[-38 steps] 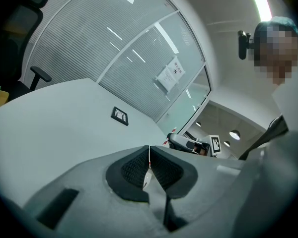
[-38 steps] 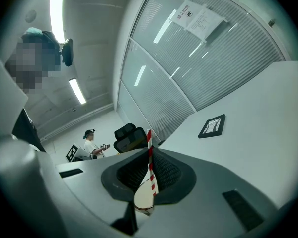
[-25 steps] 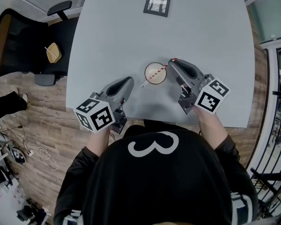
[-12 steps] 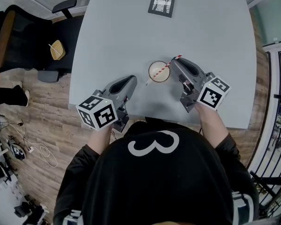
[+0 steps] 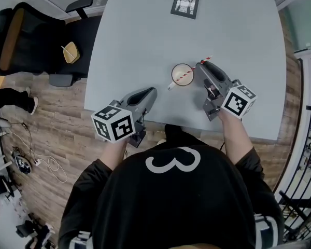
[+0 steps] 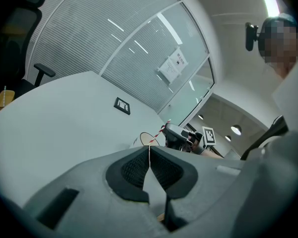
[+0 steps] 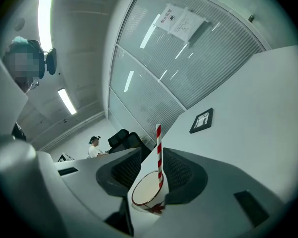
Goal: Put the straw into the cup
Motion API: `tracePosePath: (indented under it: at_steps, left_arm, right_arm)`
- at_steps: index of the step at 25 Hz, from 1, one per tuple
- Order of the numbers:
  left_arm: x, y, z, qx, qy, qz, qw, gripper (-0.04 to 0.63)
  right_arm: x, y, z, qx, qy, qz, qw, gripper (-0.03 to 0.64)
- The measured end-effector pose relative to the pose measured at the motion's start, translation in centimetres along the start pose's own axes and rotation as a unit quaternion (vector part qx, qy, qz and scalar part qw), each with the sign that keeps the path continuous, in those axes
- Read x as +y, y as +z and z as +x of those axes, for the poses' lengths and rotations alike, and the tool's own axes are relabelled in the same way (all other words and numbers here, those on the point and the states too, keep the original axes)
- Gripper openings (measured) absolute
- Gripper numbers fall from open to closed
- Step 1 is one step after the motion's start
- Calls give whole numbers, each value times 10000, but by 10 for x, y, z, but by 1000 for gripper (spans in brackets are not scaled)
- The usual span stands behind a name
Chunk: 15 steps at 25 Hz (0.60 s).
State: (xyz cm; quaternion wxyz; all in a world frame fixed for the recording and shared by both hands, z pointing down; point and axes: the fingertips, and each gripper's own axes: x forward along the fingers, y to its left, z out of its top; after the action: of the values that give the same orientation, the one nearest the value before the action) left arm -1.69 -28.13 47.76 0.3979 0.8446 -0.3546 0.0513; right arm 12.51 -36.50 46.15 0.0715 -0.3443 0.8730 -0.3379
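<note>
The red-and-white striped straw (image 5: pixel 191 72) stands in the cup (image 5: pixel 179 71). Its lower end is inside, and its top leans out over the rim toward the upper right of the head view. The cup is white paper with a red rim. It sits upright on the grey table (image 5: pixel 145 35), a little right of the frame's centre. In the right gripper view the straw (image 7: pixel 159 152) rises from the far side of the cup (image 7: pixel 148 195), which sits low in the frame between the two jaws.

The right gripper (image 5: pixel 201 66) lies just right of the cup and points toward the upper left, with the straw's top end above its tip. Its jaws have just been opening and now stand apart. The straw is in the gap, close to the right-hand pad, and neither pad squeezes it, so it is released.

The left gripper (image 5: pixel 151 92) is to the lower left of the cup, apart from it, near the table's lower edge. In its own view the jaws are clenched together on nothing, with only a thin seam between them. The cup (image 6: pixel 148 139) and straw (image 6: pixel 160 130) show beyond.

A framed black-and-white card (image 5: pixel 185 4) lies on the table at the top of the head view. A black office chair (image 5: pixel 26 40) stands off the table at upper left, with a small yellow thing (image 5: pixel 70 53) on it. The floor (image 5: pixel 46 139) below is wooden.
</note>
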Motion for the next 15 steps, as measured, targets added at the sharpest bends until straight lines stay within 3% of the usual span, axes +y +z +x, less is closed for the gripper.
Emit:
tracePosePath:
  at_steps: [3,6,9,15]
  left_arm:
    - [-13,-1,-6,59,-119,144,9998,20]
    - [-25,1,-17,63,-257,363,9990,20]
    - [-37,6,-31,-94,-367,430,9984,20]
    - [-69,6,-52,-356,-653,584,9955,20]
  right_arm:
    - [-2,2,-5,-94,-153,-17,9998,162]
    - [-4,9,-16,-311,-521,-121,9981,195]
    - [9,15,-32,-512,-724,-280,9957,195]
    - [74,23,-68,-693,-565,-1054,9904,195]
